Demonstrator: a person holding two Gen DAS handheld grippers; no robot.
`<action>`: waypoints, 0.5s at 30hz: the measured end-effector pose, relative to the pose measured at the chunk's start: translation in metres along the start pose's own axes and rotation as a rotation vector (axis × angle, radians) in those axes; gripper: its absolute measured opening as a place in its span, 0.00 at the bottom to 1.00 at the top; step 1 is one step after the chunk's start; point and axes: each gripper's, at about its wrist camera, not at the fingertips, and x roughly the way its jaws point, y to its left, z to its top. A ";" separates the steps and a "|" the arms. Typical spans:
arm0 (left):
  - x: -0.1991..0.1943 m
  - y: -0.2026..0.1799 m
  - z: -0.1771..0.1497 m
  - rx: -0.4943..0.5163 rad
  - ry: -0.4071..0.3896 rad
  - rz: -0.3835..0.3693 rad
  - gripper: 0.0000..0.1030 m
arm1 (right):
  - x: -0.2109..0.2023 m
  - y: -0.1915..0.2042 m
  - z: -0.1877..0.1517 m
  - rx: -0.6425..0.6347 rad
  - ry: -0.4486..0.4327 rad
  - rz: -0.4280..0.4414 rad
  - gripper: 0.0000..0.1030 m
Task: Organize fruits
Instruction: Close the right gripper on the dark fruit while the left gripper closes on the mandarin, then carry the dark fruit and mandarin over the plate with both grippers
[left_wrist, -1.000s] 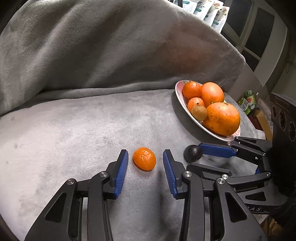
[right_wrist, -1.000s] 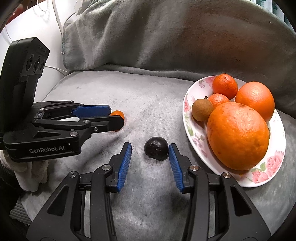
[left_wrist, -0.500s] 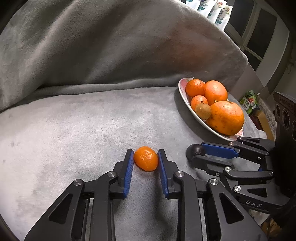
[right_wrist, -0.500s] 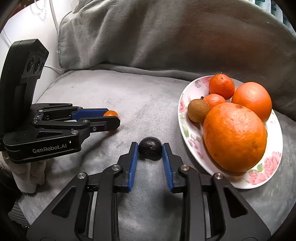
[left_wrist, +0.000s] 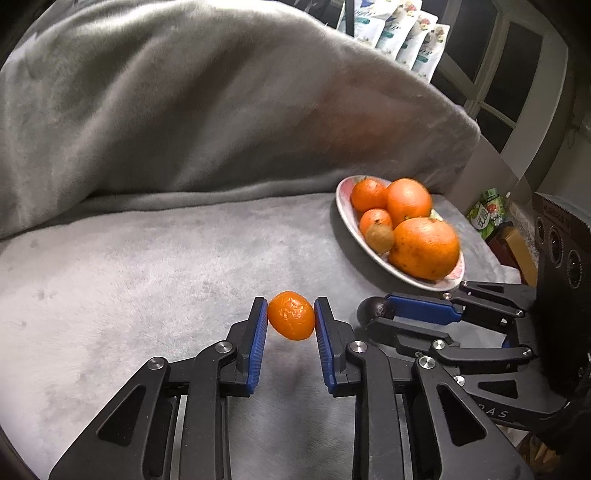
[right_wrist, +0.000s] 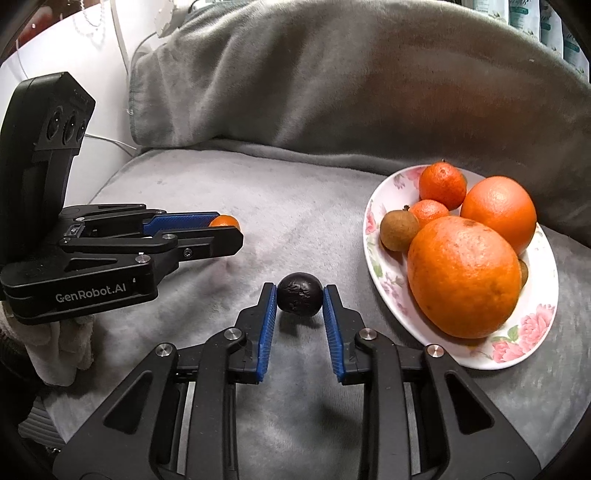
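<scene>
My left gripper (left_wrist: 291, 315) is shut on a small wrinkled mandarin (left_wrist: 291, 314), its blue pads pressing both sides just above the grey blanket (left_wrist: 147, 280). In the right wrist view the same mandarin (right_wrist: 225, 221) peeks out from the left gripper (right_wrist: 231, 230). The right gripper (right_wrist: 300, 299) is shut on a dark, wrinkled round fruit (right_wrist: 300, 298); that dark fruit (left_wrist: 375, 310) also shows at its tips in the left wrist view. A flowered plate (right_wrist: 373, 236) to the right holds several oranges and brown fruits, the largest orange (right_wrist: 463, 277) in front.
A folded grey blanket rises as a wall behind the fruit (left_wrist: 184, 110). Packets (left_wrist: 399, 33) and a window (left_wrist: 517, 66) lie beyond it at the upper right. A person's gloved hand (right_wrist: 59, 343) holds the left gripper. A white cable (right_wrist: 110, 142) runs at the far left.
Both grippers closed from wide open onto their fruits: the left onto the mandarin, the right onto the dark fruit. Both fruits now look lifted slightly, with shadows beneath them.
</scene>
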 end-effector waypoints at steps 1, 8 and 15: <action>-0.004 -0.002 0.000 0.004 -0.009 -0.003 0.23 | -0.002 0.001 -0.001 -0.004 -0.004 0.000 0.26; -0.021 -0.020 0.005 0.036 -0.055 -0.010 0.23 | -0.026 0.003 -0.004 -0.019 -0.046 -0.003 0.26; -0.031 -0.041 0.015 0.075 -0.093 -0.030 0.23 | -0.054 -0.006 -0.004 -0.014 -0.107 -0.017 0.26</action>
